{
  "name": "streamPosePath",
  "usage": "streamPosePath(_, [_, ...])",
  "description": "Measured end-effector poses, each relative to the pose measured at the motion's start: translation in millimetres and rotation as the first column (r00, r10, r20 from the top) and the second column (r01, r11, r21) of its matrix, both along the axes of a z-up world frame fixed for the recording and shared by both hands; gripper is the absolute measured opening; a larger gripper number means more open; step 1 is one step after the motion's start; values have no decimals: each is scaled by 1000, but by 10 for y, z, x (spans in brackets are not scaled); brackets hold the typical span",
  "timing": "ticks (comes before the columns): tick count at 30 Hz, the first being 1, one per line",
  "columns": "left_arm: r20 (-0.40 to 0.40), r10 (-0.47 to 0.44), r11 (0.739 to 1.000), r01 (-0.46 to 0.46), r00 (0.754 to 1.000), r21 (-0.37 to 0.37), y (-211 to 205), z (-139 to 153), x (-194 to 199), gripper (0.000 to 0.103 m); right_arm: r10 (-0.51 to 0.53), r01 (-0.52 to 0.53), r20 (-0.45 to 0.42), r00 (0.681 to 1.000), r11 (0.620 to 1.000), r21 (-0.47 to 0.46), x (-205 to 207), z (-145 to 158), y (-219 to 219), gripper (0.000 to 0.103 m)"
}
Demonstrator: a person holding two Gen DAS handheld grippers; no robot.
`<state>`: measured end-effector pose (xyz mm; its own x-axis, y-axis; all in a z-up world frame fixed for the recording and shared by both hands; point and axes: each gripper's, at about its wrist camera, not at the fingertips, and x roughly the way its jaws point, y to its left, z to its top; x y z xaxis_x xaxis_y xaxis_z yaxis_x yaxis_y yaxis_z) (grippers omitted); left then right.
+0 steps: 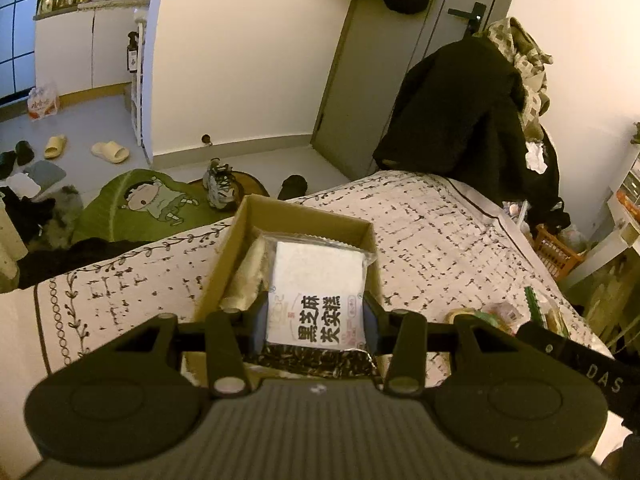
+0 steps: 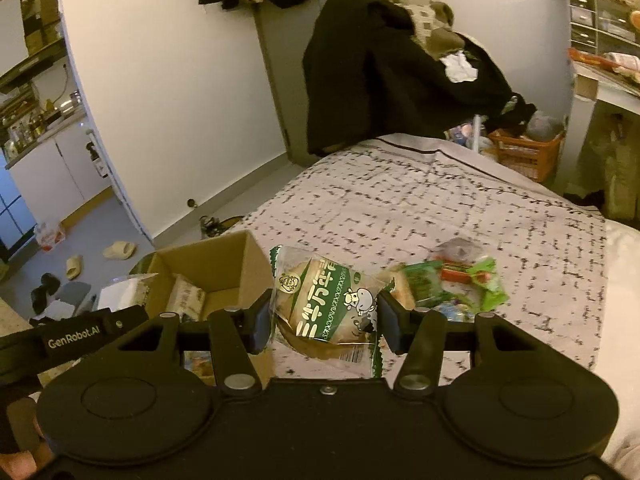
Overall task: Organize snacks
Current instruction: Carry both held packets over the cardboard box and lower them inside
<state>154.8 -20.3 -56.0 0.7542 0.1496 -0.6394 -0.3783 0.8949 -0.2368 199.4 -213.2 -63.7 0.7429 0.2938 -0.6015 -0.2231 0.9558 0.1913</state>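
A white black-lettered snack packet (image 1: 316, 300) hangs over an open cardboard box (image 1: 248, 248) on the bed; a green-labelled bread pack (image 2: 332, 308), apparently clamped, is beside it.

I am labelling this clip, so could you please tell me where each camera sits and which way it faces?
Left wrist: on the left gripper, looking forward and down along its fingers, shut on a white snack packet over the cardboard box on the bed.
Right wrist: on the right gripper, facing across the bed, shut on a green bread packet; the other gripper's strap shows at left.
Shared: box, bed, dark coats, door.
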Motion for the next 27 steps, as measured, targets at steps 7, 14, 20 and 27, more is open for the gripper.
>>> streamPosePath(7, [-16, -8, 1000, 9, 1000, 10, 233, -51, -59, 45, 40, -40, -2, 999, 999, 6, -10, -9, 266, 52])
streamPosePath(14, [-22, 2, 1000, -1, 1000, 14, 502, -81, -62, 45, 71, -71, -9, 997, 997, 13, 35, -34, 529, 52])
streamPosePath(20, [-6, -7, 1000, 7, 1000, 12, 695, -99, -19, 45, 98, -98, -5, 995, 995, 15, 126, -70, 755, 52])
streamPosePath(27, [-43, -40, 999, 40, 998, 5, 793, -254, 105, 45, 129, -129, 6, 992, 990, 50, 207, -292, 953, 52])
